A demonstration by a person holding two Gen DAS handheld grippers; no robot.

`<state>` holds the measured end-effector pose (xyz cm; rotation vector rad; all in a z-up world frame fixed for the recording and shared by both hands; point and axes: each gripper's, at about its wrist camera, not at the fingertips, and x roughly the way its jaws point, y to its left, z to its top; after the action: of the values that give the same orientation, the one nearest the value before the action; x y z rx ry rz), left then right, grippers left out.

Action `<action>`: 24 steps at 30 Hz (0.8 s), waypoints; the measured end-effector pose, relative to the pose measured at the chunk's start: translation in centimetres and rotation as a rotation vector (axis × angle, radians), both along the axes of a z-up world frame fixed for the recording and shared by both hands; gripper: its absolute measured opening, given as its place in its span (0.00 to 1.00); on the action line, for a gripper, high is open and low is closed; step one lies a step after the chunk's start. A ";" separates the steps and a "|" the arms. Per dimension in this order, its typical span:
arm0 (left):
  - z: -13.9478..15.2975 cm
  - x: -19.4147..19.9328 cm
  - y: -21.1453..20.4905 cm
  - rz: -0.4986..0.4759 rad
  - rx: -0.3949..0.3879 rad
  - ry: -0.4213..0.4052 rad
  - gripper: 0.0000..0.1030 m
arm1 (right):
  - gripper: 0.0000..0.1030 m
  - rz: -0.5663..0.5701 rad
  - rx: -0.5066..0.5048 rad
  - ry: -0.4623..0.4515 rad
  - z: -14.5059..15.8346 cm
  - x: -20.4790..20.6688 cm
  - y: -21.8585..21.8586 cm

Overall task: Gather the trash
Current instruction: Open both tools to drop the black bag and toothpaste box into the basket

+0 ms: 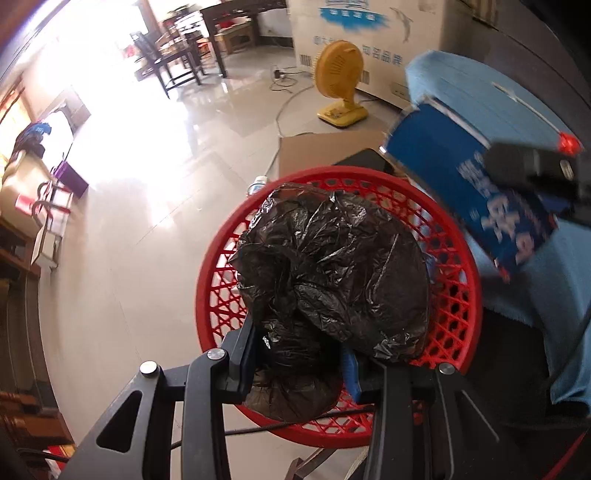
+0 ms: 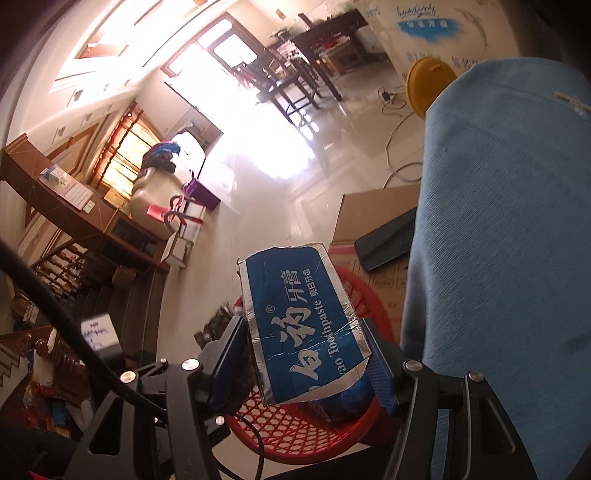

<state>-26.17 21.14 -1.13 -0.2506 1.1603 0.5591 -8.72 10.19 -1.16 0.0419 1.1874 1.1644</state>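
The left gripper (image 1: pixel 299 363) is clamped on a crumpled black plastic bag (image 1: pixel 325 273), which bulges over the mouth of a red lattice wastebasket (image 1: pixel 458 295) standing on the pale tiled floor (image 1: pixel 147 229). The right gripper (image 2: pixel 306 354) grips a flattened blue toothpaste box (image 2: pixel 299 317) between its 2 fingers, held above the basket's rim, just beside a blue cloth-covered surface (image 2: pixel 498 240). A yellow fan (image 1: pixel 338 74) stands farther back, near a large printed carton (image 1: pixel 369 33).
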 end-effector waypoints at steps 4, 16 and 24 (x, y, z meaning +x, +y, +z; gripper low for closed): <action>-0.8 -0.3 1.2 0.063 -0.025 0.002 0.39 | 0.63 0.008 -0.014 -0.003 -0.5 -0.6 0.8; -2.2 -1.7 1.9 0.132 -0.010 0.026 0.40 | 0.64 0.048 -0.055 -0.017 -1.3 -1.6 2.0; -2.1 -1.6 1.4 0.141 0.005 0.043 0.51 | 0.65 0.099 -0.088 -0.057 -2.0 -2.8 3.7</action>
<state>-27.76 22.59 -3.20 -0.3189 1.1887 0.6946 -11.48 13.91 -3.12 -0.1175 1.1993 1.1912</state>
